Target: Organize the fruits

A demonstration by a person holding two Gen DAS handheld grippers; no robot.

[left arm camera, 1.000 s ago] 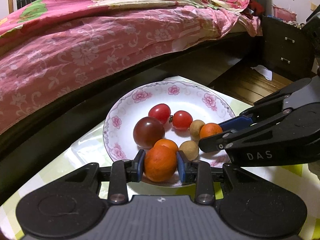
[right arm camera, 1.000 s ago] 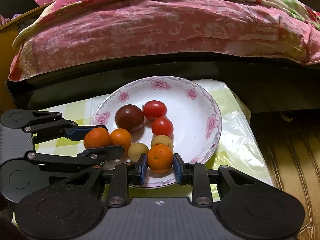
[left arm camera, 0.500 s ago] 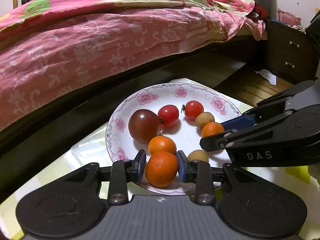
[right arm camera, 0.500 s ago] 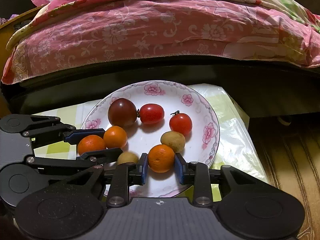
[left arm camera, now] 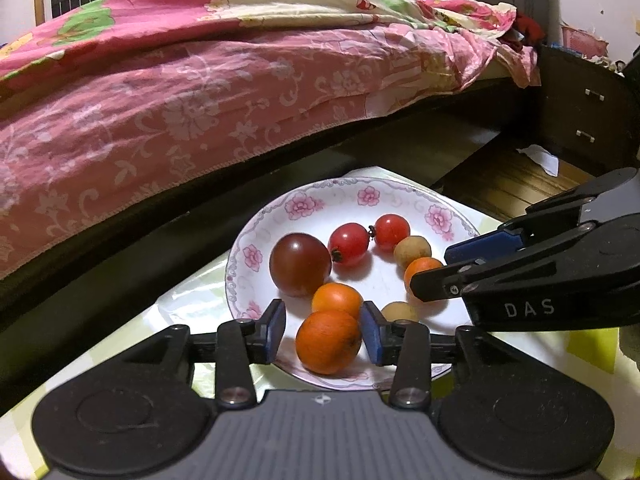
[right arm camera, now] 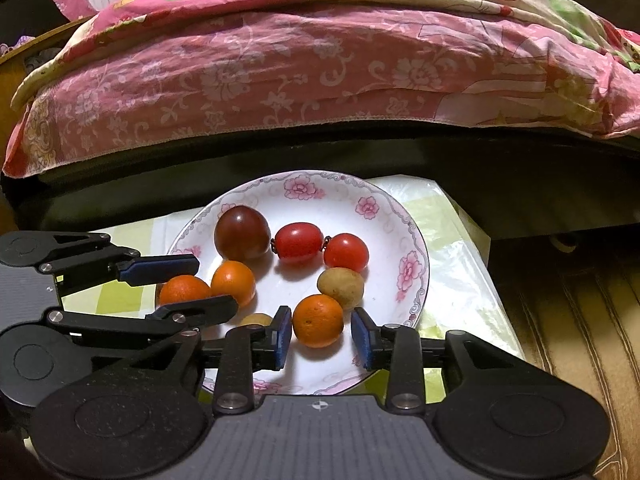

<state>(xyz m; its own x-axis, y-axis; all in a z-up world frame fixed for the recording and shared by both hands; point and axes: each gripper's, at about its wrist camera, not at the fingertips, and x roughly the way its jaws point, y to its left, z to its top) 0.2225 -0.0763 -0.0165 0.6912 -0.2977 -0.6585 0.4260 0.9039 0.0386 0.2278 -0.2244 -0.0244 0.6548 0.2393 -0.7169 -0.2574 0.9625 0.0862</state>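
Both tools, left tool (left arm camera: 323, 332) and right tool (right arm camera: 318, 334), are opening around oranges on the plate (left arm camera: 332, 196); loose round fruit could roll toward its rim.

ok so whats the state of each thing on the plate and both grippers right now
left gripper: opening, big orange fruit between the pads
right gripper: opening, small orange fruit between the pads
big orange fruit: resting on plate
small orange fruit: resting on plate
white floral plate: upright, holding all the fruit
dark purple tomato: loose on plate
two red cherry tomatoes: side by side
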